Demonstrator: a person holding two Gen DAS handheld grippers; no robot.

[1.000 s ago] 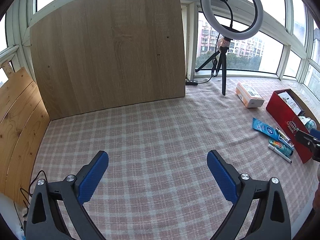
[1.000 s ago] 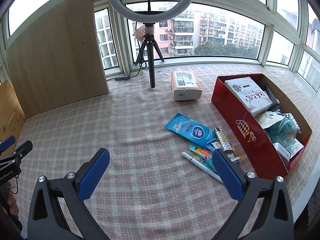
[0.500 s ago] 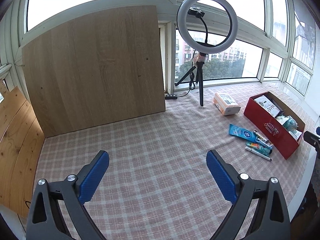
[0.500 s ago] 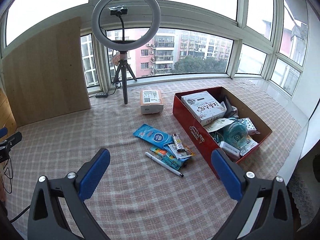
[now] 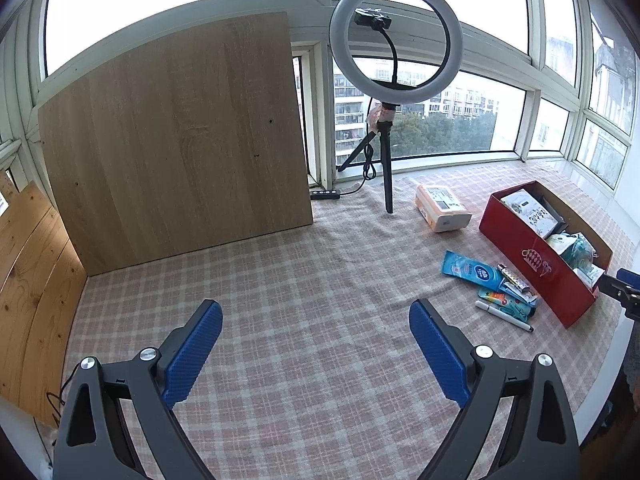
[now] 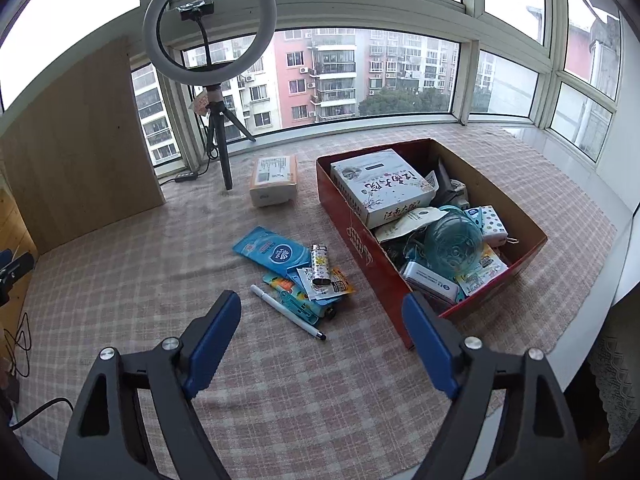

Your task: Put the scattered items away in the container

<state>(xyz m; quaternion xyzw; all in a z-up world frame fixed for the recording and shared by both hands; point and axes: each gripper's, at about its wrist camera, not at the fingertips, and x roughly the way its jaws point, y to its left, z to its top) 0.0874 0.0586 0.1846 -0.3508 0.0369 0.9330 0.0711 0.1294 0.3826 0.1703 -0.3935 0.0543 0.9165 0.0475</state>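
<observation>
Writing: I read Chinese brush characters on the white carton (image 6: 380, 186) that lies on top in the red box (image 6: 360, 248); the blue wipes packet (image 6: 272, 250) carries a round logo I cannot make out; the orange tissue pack (image 6: 274, 182) has a printed label with a barcode, too small to read.
Container: the red box sits on the checked desk (image 6: 140, 280) at my right, near the desk's right edge, already heaped with a teal round case (image 6: 452, 246), a tin (image 6: 430, 282) and small packets.
Scattered items: just left of the box lie the wipes packet, a patterned lighter (image 6: 320, 264) on top of some sachets (image 6: 328, 284), and a white pen (image 6: 286, 310) nearest me; the tissue pack stands apart, near the ring light tripod (image 6: 220, 148).
Edges: a wooden board (image 5: 172, 136) leans against the window at the left; windows close the back.
Open room: bare checked cloth spreads wide between the board and the items.
Left tool (image 5: 316, 350): I see its blue pads spread wide, holding nothing, above bare cloth, well apart from the items.
Right tool (image 6: 320, 344): spread wide, holding nothing, hovering over the cloth with the pen tip between its pads in view and the box corner beside the right pad.
</observation>
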